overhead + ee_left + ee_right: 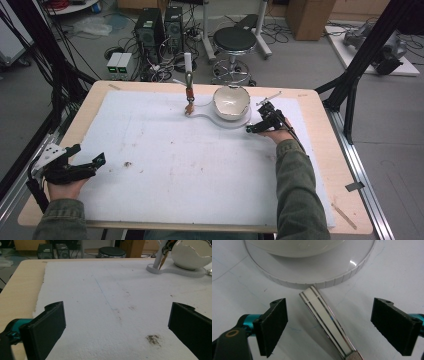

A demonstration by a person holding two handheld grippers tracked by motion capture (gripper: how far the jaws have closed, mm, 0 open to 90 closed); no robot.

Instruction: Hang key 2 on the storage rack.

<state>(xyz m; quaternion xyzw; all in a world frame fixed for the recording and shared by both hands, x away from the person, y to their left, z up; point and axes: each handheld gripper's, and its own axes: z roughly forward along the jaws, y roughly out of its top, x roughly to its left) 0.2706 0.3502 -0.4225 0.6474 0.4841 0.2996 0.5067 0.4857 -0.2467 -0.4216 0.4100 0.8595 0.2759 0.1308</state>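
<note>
**Slim striped tool handle waits between the jaws**

The white mat (165, 165) covers most of the table (345, 200). At its far side sits a white stand (235, 121) with a round, ribbed-edged base, carrying a cracked-open egg-shaped bowl (231, 102) and a post with a hanging clip (189, 95).

The right gripper (253, 128) hovers just beside that base, jaws spread wide. Between them, touching neither pad, lies a handle (324, 320): a flat, narrow bar, white with thin silver stripes, ending in a knurled metal collar at the bottom of the right gripper view. Its blunt tip lies near the base rim.

I judge the handle light, rigid and rather slick on its glossy faces, so it may twist or skid under a loose pinch. The best hold looks to be across its narrow sides, mid-length, square to the bar, or lower at the knurled collar where the pads would bite.

The left gripper (90, 162) rests well apart at the near left of the mat, jaws also spread, holding nothing.
</note>
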